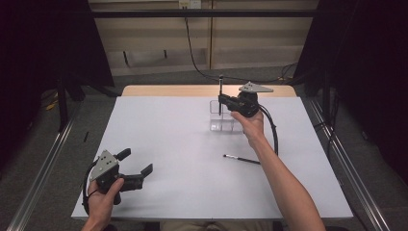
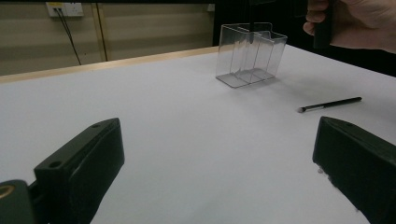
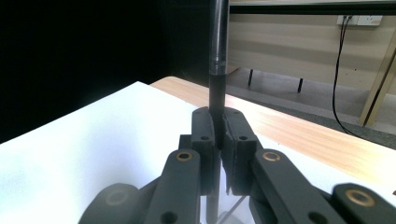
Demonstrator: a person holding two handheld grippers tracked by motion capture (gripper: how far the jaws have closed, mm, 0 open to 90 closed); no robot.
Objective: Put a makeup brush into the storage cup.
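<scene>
The white table (image 1: 168,144) is bearing everything here, with a strip of bare wood showing along its far edge. Near that far edge a clear plastic holder (image 1: 222,118), split into compartments, is standing upright. The left gripper (image 1: 132,169) is resting low at the near left corner, its jaws spread wide with nothing between them, well apart from the holder. The right gripper (image 1: 221,100) is hovering right over the holder, its jaws clamping a thin black brush (image 3: 217,60) that is standing upright, its lower end reaching down into the holder; which compartment is not clear. A second black brush (image 1: 241,159) is lying flat on the table, near the right forearm.
</scene>
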